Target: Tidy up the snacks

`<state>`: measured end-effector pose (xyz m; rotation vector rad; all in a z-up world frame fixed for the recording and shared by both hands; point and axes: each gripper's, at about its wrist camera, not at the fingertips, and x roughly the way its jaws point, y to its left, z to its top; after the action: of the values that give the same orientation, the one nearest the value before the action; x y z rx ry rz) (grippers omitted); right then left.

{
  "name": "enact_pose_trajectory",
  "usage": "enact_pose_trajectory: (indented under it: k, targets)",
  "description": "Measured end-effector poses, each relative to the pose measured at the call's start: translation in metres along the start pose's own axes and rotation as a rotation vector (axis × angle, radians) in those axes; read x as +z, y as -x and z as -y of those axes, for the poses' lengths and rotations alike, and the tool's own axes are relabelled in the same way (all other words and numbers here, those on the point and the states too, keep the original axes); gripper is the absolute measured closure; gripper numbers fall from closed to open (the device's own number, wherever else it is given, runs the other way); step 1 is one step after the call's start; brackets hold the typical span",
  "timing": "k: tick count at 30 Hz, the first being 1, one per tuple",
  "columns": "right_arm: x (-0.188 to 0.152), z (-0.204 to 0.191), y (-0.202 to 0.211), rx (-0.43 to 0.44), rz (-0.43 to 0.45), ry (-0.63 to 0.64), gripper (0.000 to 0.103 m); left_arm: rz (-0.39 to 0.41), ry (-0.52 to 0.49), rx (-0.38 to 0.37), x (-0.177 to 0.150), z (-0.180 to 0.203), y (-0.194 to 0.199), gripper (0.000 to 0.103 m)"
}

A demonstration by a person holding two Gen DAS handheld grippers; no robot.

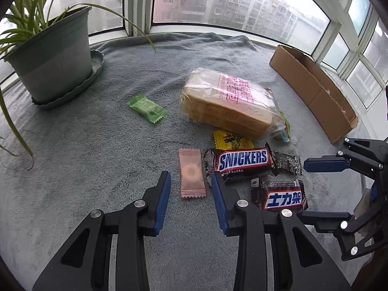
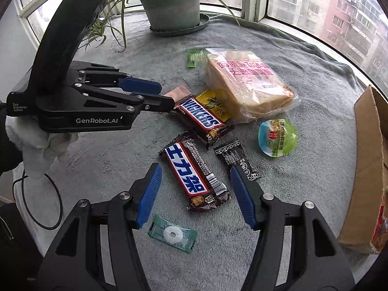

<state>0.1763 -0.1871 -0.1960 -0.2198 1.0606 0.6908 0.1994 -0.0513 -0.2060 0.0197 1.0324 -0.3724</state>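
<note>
Right gripper gapes wide astride the Chinese-label Snickers bar, long axis 11-to-5. Black sachet touches its 3 o'clock finger; mint candy at 6. Left gripper likewise wide, pink sachet between, upright 12-to-6

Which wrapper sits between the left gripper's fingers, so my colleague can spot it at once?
Start at the big bagged bread loaf in the middle of the grey blanket, then come toward the left gripper. Left of the English-lettered Snickers bar lies the pink candy wrapper, flat between the open fingers, which look not to touch it. It is the only pale pink piece, with a round mark on it and zigzag ends.
</note>
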Motion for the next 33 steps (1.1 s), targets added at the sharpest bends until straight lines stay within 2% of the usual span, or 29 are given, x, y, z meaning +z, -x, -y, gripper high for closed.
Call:
enact_pose_trajectory:
  k: [5,7,10,15,17,19,25,33]
  targets:
    - [0.003,-0.003,-0.012,-0.005,-0.026,0.027,0.041,-0.01,-0.057,0.026,0.001,0.006,-0.005,0.071]
    - [0.004,-0.005,-0.015,-0.005,-0.027,0.036,0.041,-0.018,-0.056,0.033,0.003,0.004,-0.008,0.08]
    - [0.005,-0.008,-0.019,-0.003,-0.032,0.047,0.041,-0.016,-0.058,0.036,0.002,0.002,-0.008,0.083]
    - [0.006,-0.014,-0.028,-0.036,-0.042,0.085,0.054,-0.022,-0.101,0.06,0.002,0.01,-0.009,0.083]
    - [0.006,-0.013,-0.028,-0.036,-0.04,0.085,0.063,-0.021,-0.122,0.071,0.003,0.013,-0.011,0.083]
    - [0.007,-0.011,-0.027,-0.033,-0.038,0.079,0.066,-0.015,-0.136,0.085,0.002,0.015,-0.011,0.084]
    - [0.003,-0.011,-0.023,-0.02,-0.015,0.053,0.072,0.005,-0.078,0.068,0.0,0.008,-0.007,0.084]
    - [-0.004,-0.007,0.0,-0.008,0.042,0.01,0.072,0.037,-0.028,0.056,-0.001,0.0,0.011,0.085]
